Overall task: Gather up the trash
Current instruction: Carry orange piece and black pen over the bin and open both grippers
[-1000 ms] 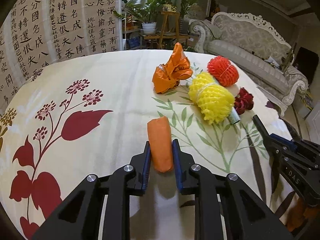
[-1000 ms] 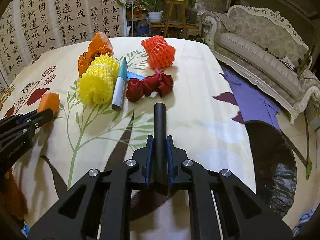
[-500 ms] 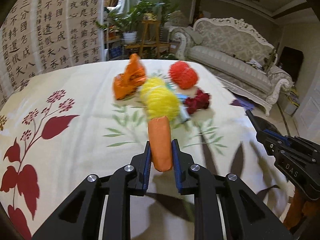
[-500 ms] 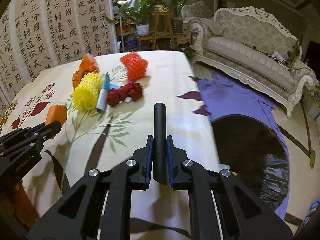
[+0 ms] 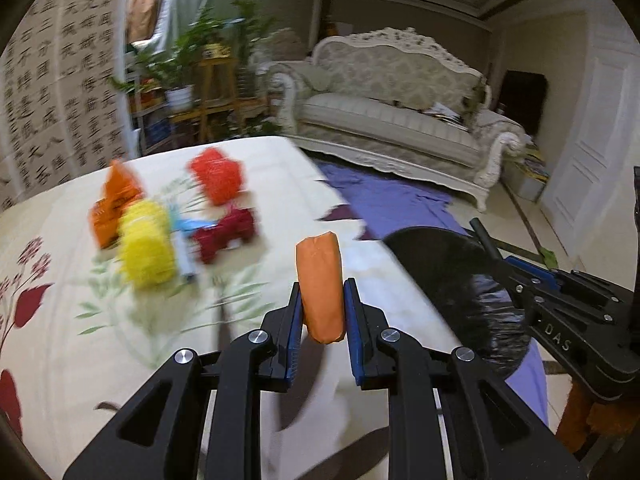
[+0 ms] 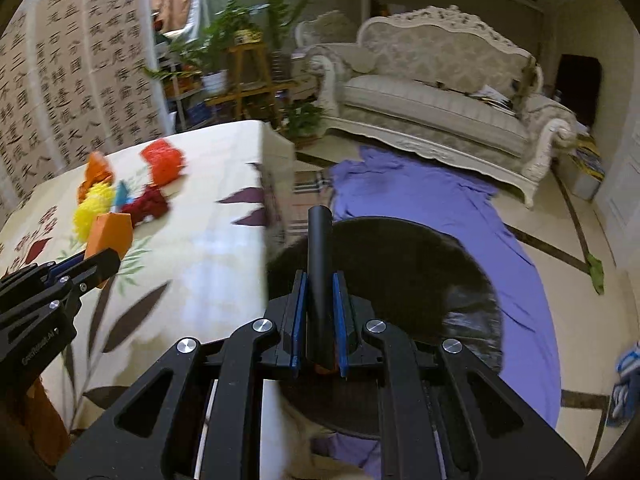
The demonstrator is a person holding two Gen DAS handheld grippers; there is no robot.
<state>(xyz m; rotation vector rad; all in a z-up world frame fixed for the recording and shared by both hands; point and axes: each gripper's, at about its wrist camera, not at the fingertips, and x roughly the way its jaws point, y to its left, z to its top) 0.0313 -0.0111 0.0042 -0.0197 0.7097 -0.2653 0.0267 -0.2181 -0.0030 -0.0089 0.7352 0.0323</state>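
— Trash, where is it? 
— One orange roll [image 5: 320, 280] is pinched upright between the blue pads of the left gripper [image 5: 322, 312], above the floral tablecloth [image 5: 240, 184] near its edge. A black tube [image 6: 319, 276] is clamped in the right gripper [image 6: 319, 316], over the black bin bag [image 6: 400, 264] on the floor.
— And the rest?
— Lying close together on the cloth: a yellow foam net [image 5: 146, 248], a red foam net [image 5: 218, 174], an orange wrapper [image 5: 114, 200], a dark red wrapper [image 5: 224, 236] and a blue marker [image 5: 184, 240], all blurred.
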